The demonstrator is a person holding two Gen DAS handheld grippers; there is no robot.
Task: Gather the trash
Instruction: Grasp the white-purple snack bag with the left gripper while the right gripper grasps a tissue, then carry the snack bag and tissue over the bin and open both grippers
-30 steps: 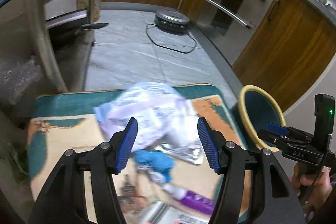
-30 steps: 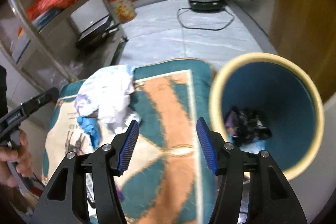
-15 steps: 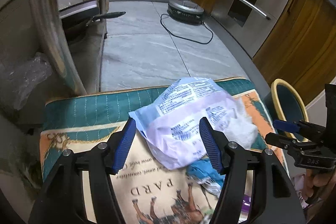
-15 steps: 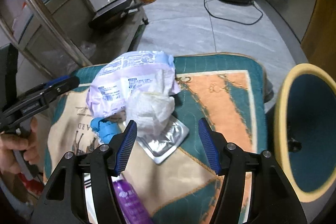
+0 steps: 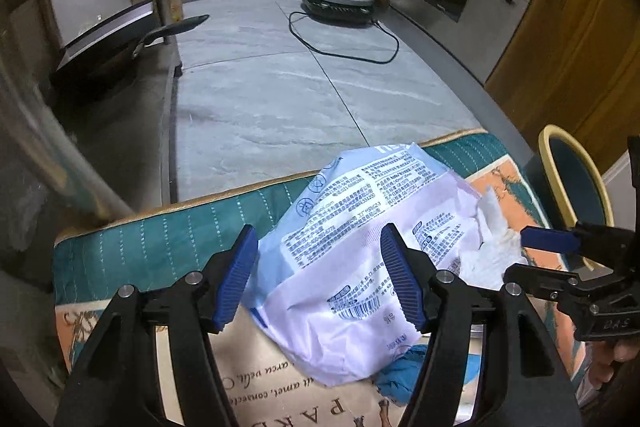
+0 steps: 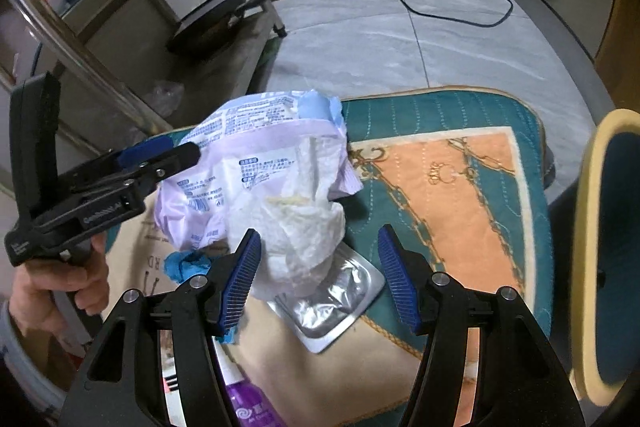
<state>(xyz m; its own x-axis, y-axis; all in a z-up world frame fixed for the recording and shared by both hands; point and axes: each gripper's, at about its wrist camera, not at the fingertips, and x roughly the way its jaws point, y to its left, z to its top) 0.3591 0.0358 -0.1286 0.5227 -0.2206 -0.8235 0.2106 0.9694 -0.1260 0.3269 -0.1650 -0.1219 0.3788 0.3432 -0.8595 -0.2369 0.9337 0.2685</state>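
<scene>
Several pieces of trash lie on our patterned mat (image 6: pixel 460 195) and none is yet in a grip, so as far as we can judge the collecting is at an approach step, with most of the pile left to clear. Our left gripper (image 5: pixel 316 273) stands wide, its jaws having just been opening, and it straddles the near left part of the crumpled white and lilac plastic wrapper (image 5: pixel 368 251) without the pads pressing on it. Our right gripper (image 6: pixel 318 273) is also wide, its jaws likewise lately opening, and the wad of white tissue (image 6: pixel 304 231) sits between its blue pads, again with no contact that we can see. The tissue leans against the wrapper and rests on a flat silver foil pack (image 6: pixel 332 303). A scrap of blue material (image 6: pixel 186 265) pokes out from under the wrapper, and a purple bottle (image 6: pixel 244 399) lies at the near edge of the mat, partly hidden by our right gripper. The blue bin with the cream rim (image 6: pixel 596 251) stands just beside the mat on our right; its inside is cropped here, so we cannot tell what it already contains. What is left, in our view, is to close on the wrapper and the tissue, carry them across to the bin, and then return for the foil, the blue scrap and the bottle.
</scene>
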